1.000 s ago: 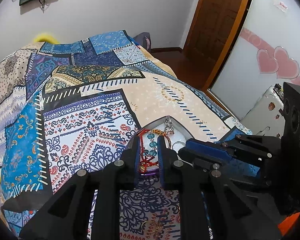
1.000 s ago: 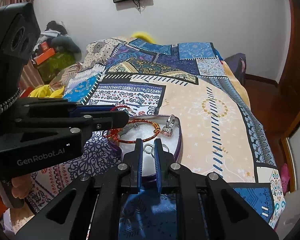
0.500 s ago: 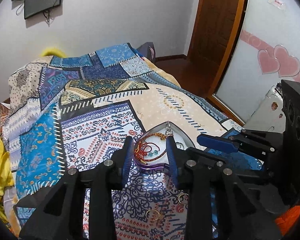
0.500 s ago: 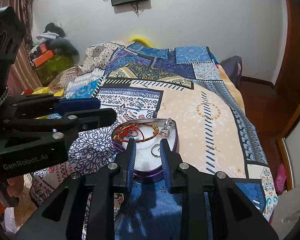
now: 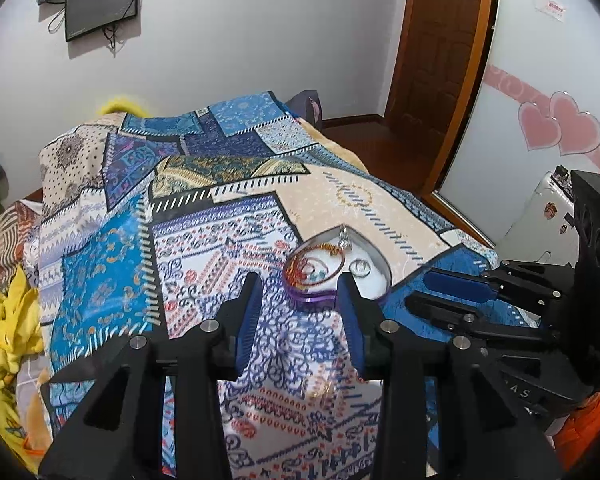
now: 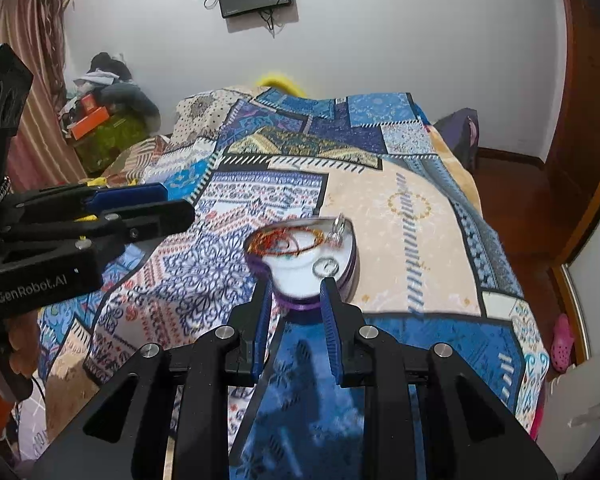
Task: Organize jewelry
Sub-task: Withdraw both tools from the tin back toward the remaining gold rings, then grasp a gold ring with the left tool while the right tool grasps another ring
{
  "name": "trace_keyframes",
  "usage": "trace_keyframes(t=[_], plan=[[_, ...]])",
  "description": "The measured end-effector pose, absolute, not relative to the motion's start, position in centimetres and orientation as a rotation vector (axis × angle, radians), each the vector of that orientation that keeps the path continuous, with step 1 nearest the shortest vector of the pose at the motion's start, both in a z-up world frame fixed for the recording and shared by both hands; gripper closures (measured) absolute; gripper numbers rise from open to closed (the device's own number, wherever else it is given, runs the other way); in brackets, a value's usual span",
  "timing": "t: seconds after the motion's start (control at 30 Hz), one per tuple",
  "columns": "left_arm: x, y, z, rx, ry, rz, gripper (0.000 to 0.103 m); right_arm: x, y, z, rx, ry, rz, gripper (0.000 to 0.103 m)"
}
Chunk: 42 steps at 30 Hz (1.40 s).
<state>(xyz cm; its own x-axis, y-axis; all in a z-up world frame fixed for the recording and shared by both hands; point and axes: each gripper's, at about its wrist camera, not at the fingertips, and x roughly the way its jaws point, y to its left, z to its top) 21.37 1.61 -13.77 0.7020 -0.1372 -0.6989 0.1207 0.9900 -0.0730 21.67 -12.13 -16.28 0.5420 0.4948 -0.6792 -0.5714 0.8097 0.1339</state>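
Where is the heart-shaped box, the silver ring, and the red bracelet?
heart-shaped box (image 5: pixel 314 295): left wrist view, on its purple front rim.
silver ring (image 6: pixel 325 267): right wrist view, on the band inside the box.
red bracelet (image 6: pixel 278 241): right wrist view, on its tangled cords.

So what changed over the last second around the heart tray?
Both jaws have just been opening: the left hand-held gripper let go of the red bracelet, the right hand-held gripper the silver ring; both drew back. The heart tray stayed on the bed.
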Motion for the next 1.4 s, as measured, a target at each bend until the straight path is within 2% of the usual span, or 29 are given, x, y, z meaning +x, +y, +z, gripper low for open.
trace_keyframes(t=[0.57, 0.9, 0.97, 1.4], plan=[[18.3, 3.6, -18.9, -0.079, 0.914, -0.130, 0.063, 19.9, -9.5, -21.3, -0.197, 0.915, 0.701, 0.080], [18.0, 2.8, -21.0, -0.082, 0.961, -0.162, 0.063, 19.8, -9.2, -21.7, -0.226, 0.874, 0.717, 0.081], [18.0, 2.8, -21.0, -0.086, 0.959, -0.157, 0.063, 19.8, -9.3, -21.9, -0.229, 0.868, 0.722, 0.086], [19.2, 0.9, -22.2, -0.059, 0.995, -0.190, 0.062, 19.6, -10.7, -21.3, -0.173, 0.851, 0.701, 0.086]])
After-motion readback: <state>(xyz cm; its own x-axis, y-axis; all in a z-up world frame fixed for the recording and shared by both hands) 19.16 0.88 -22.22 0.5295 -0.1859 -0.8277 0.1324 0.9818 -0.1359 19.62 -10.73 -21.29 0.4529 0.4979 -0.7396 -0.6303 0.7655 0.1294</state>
